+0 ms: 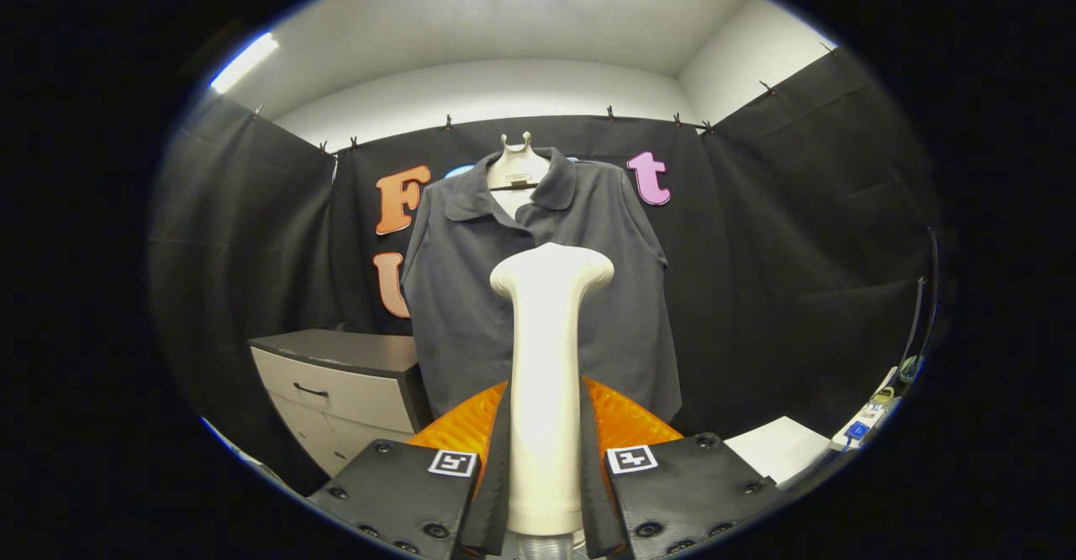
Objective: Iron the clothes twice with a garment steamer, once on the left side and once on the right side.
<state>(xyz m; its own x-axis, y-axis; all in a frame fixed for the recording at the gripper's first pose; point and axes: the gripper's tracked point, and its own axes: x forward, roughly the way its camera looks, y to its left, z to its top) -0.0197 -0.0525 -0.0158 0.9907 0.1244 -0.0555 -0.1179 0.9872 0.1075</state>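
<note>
Cream plastic garment steamer [546,392] stands upright between the gripper [545,467] fingers, both 2 pressed against its handle. Its head points at 12 o'clock toward a dark polo shirt [471,291] hanging just beyond. Drawer cabinet [336,392] sits at 10 o'clock.

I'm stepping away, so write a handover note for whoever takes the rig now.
Claw: shut on the steamer, handle clamped between both fingers, head up and pointing at the shirt.
Shirt: dark polo on a hanger against the booth wall, just beyond the steamer head; whether they touch cannot be told. A drawer cabinet stands beside it.
Done: steamer picked up.
Left: as far as can be told, both passes, left side and right side.
</note>
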